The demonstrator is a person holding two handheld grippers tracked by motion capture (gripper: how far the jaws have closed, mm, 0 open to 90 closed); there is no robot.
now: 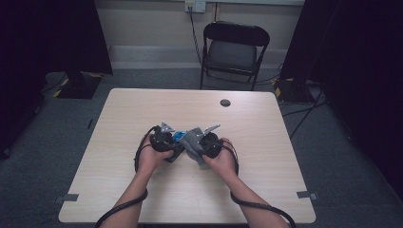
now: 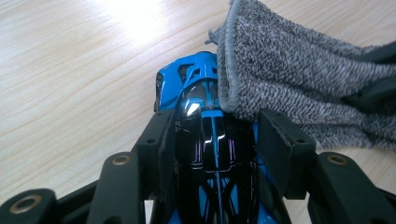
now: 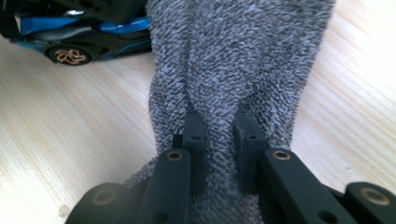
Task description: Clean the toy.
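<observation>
A blue and black toy car (image 2: 212, 140) sits between the jaws of my left gripper (image 2: 217, 135), which is shut on its sides; its blue end (image 1: 178, 137) peeks out at the table's middle. A grey terry cloth (image 3: 238, 60) is bunched in my right gripper (image 3: 218, 135), which is shut on it. The cloth (image 2: 299, 88) lies against the car's far end in the left gripper view. In the right gripper view the car (image 3: 84, 35) lies at the upper left with a copper-coloured wheel showing. Both grippers (image 1: 164, 138) (image 1: 209, 142) meet close together over the wooden table (image 1: 142, 109).
A small dark round disc (image 1: 225, 102) is set in the table near its far edge. Beyond the table stands a black folding chair (image 1: 234, 50). Dark curtains hang at both sides, and cables run across the grey floor.
</observation>
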